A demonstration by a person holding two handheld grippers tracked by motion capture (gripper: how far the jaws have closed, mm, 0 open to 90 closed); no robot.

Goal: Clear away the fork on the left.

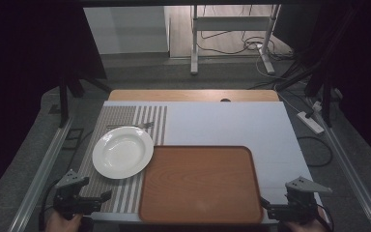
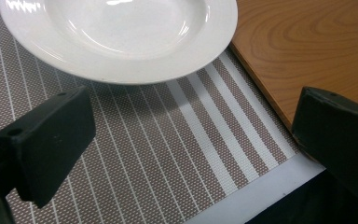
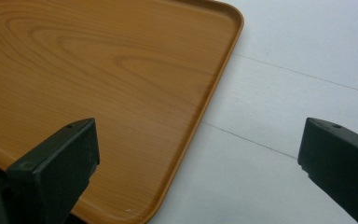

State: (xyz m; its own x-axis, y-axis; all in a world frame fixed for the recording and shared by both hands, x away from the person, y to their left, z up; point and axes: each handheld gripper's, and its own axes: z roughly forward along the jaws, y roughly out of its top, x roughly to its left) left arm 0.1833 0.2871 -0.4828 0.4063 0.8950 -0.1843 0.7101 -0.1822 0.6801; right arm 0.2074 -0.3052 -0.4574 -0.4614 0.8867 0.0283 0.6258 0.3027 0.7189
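White plate [image 1: 122, 152] on striped mat [image 1: 125, 193], rim touching wooden tray [image 1: 200, 183] | fork [image 1: 131, 126] beyond plate | left tool [image 1: 79, 200] near plate, jaws apart, empty | right tool [image 1: 290, 205] at tray's near corner, apart, empty | likely poised to lift plate onto tray

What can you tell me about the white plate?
The white plate is round, glossy and looks like china, with a wide flat rim around a shallow bowl-like middle. It is empty and looks clean, lying flat and right way up on the striped placemat, at the table's left. A fork lies just behind it. Its right edge comes right up to the wooden tray; whether they touch I cannot tell. No hand-held gripper touches it.
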